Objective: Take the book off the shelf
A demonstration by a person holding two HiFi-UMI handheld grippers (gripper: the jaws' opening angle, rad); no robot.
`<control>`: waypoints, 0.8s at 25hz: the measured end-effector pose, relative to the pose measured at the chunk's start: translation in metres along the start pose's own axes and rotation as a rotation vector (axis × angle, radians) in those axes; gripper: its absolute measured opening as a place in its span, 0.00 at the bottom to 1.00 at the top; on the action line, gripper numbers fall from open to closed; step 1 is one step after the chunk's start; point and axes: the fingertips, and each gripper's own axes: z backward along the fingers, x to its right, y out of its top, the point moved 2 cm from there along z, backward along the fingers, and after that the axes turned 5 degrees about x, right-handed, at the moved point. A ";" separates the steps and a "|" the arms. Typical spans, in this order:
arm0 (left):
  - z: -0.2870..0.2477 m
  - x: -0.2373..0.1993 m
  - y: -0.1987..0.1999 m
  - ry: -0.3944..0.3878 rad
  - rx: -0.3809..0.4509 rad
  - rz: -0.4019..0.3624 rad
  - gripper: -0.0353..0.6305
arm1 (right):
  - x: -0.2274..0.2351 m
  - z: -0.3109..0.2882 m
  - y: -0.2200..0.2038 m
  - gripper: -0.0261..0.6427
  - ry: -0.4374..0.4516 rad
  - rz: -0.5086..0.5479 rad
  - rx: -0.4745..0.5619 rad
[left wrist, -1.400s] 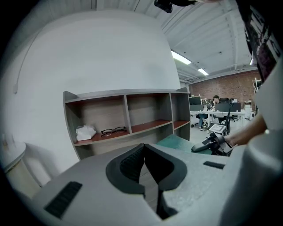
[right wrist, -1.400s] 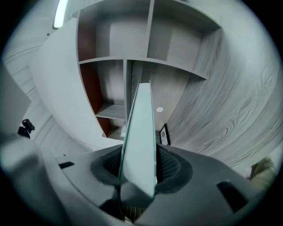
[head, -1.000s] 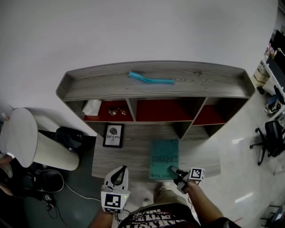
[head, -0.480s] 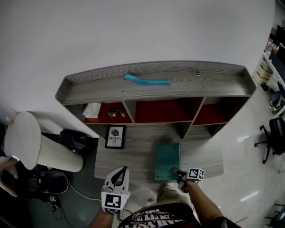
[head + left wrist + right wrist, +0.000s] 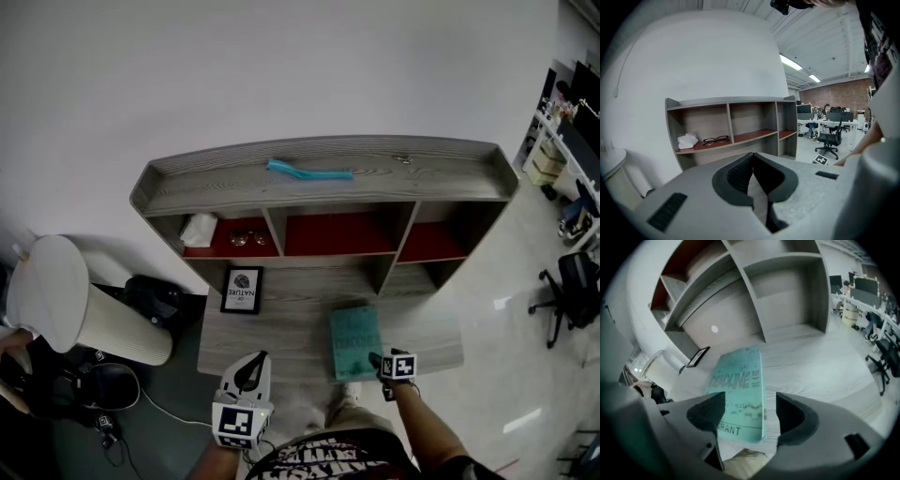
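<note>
The left gripper [image 5: 256, 356] has a pale grey moulded body, ribbed black pads [image 5: 738, 173] lining its jaws, and a dark rectangular slot [image 5: 665, 212] on each side. Behind the jaws sits a white cube [image 5: 236, 424] printed with black square markers. The person's shirt [image 5: 319, 461] is patterned black, white and red.

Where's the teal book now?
In the head view, the teal book lies flat on the lower board, right of centre, its near end between the opening jaws of the right hand-held gripper.
</note>
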 end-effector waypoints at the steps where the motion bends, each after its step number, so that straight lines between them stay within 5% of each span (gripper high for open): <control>1: 0.004 0.000 0.002 0.001 0.011 0.006 0.06 | -0.002 0.009 0.003 0.55 0.003 0.012 0.005; 5: 0.018 0.000 0.002 0.008 0.050 0.027 0.06 | -0.036 0.056 0.018 0.44 0.104 0.097 0.118; 11: 0.040 0.007 0.003 0.024 0.096 0.065 0.06 | -0.094 0.143 0.040 0.05 0.157 0.262 0.339; 20: 0.088 0.000 0.013 0.047 0.162 0.069 0.06 | -0.180 0.274 0.082 0.04 0.163 0.491 0.681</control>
